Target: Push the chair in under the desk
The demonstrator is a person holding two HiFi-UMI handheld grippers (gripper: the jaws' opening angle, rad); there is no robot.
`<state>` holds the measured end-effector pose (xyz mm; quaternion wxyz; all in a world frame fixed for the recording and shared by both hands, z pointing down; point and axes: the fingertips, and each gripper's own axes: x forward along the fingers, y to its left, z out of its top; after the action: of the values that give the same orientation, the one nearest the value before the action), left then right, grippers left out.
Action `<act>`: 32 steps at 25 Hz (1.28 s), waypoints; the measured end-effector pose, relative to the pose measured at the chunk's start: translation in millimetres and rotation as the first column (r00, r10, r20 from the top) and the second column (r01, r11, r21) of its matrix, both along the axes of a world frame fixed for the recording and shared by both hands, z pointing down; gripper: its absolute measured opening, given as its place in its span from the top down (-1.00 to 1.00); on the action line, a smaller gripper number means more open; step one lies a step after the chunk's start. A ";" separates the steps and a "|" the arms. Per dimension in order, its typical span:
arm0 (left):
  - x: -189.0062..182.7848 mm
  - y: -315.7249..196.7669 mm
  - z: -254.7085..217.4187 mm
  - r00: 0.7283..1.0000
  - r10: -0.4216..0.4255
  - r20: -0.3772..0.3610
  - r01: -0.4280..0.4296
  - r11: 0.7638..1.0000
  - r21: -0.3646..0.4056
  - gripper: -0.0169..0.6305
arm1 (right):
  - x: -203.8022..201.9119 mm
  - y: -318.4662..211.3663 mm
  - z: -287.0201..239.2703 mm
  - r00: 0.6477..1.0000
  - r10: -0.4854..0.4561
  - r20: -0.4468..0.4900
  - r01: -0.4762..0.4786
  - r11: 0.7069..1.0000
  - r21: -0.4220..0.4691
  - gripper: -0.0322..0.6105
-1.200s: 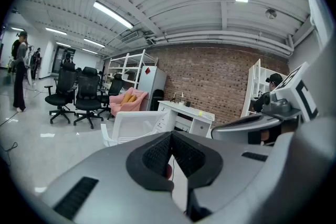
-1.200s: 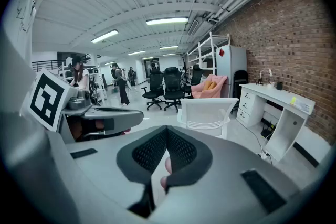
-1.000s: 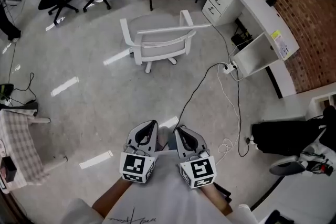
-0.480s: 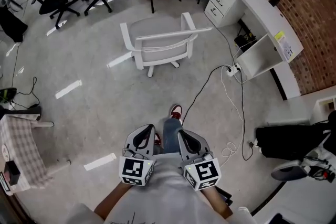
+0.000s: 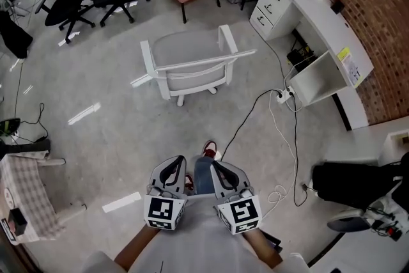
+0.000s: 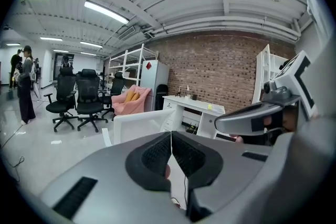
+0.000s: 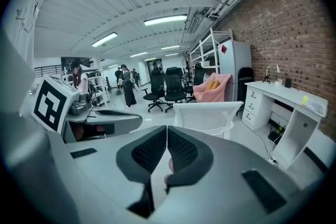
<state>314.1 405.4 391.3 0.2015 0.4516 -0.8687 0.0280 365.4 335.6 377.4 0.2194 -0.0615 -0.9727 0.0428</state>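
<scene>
Fingers (image 6: pixel 155 155) closed, two grippers (image 5: pixel 179 159) (image 5: pixel 215 164), one white chair (image 5: pixel 192 67), one desk (image 5: pixel 313 0)

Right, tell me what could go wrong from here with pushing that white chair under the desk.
The white chair stands off to one side of the desk, not lined up with its opening; an armrest might hit a panel.
A black cable snakes across the floor from the power strip by that opening; wheels or feet could snag it.
The left tool and right tool are shut; closed tips may slip on the backrest.
</scene>
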 end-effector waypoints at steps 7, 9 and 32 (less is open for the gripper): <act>-47.0 -64.8 -5.1 1.000 0.020 0.004 -0.020 1.000 -0.020 0.93 | -53.1 -62.1 9.1 0.999 -0.016 -0.028 0.016 1.000 0.004 0.81; -60.8 -78.6 -6.5 1.000 0.019 0.014 -0.019 0.999 -0.030 0.93 | -68.7 -73.3 8.5 0.999 -0.031 -0.024 0.031 1.000 0.003 0.81; -137.7 -148.5 -20.5 0.987 -0.027 0.159 0.059 0.979 -0.197 0.91 | -158.9 -151.5 1.2 0.975 -0.222 0.010 0.222 0.975 0.018 0.81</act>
<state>176.4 256.9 370.8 0.1781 0.4065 -0.8841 0.1462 206.5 184.1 378.6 0.2174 -0.1681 -0.9614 0.0096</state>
